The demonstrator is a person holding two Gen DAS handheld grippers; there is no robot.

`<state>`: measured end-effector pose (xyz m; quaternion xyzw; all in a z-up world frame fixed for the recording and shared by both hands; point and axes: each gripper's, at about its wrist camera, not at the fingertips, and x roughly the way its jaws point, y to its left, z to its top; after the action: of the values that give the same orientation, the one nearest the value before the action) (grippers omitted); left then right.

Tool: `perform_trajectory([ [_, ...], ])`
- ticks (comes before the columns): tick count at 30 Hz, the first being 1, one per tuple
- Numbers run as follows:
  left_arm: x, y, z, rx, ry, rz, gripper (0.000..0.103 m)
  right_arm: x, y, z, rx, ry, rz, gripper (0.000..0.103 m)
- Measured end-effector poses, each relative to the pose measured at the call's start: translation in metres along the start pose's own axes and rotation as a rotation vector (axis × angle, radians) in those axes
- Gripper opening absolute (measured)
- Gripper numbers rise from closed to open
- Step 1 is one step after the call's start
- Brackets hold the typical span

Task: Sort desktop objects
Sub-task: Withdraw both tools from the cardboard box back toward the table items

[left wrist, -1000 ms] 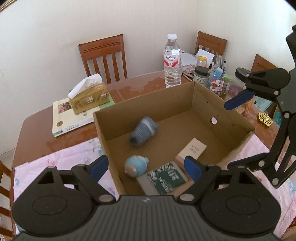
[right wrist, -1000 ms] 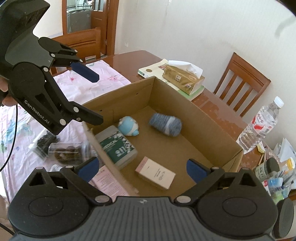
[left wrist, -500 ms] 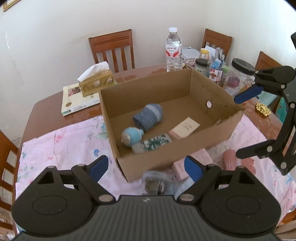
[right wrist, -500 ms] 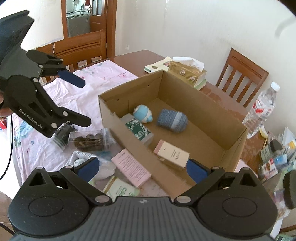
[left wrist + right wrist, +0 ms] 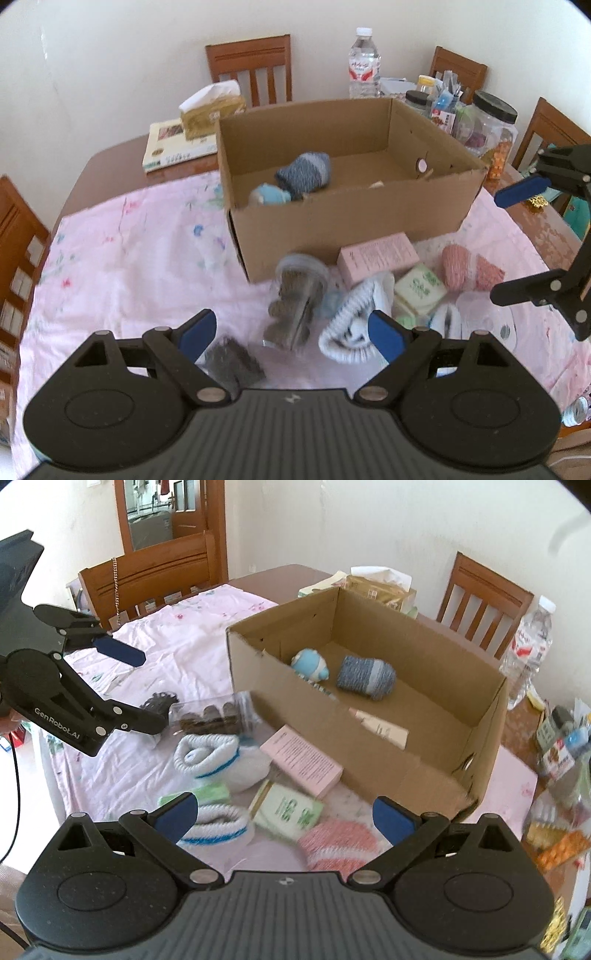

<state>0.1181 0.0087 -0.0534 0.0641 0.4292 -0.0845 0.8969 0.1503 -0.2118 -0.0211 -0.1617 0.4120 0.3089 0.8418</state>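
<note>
step: between picks, box part-filled | left tongs spread, empty | right tongs spread, empty | next: likely descend on pink box, pinch

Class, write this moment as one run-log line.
left gripper: open, empty | right gripper: open, empty | cardboard box: blue sock roll, blue toy inside | pink box: outside on cloth

The open brown cardboard box is blocking the middle of the table, its top standing clear for entry from above. Just before its near wall, a clear plastic jar, pink carton and white rolled socks are crowding the pink floral cloth, whose left stretch is lying free.
</note>
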Motion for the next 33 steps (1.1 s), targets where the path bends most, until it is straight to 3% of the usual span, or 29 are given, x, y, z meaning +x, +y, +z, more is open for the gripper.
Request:
perform_trajectory([
  [17,-0.024,-0.024,-0.059,-0.086,0.056,0.038,0.089,-0.010,0.037,-0.047,0.030,-0.002,0.045,0.103],
  [33,-0.010,-0.009,-0.084,-0.078,0.086,0.054,0.089,0.020,0.073,-0.042,0.052,0.023,0.014,0.103],
])
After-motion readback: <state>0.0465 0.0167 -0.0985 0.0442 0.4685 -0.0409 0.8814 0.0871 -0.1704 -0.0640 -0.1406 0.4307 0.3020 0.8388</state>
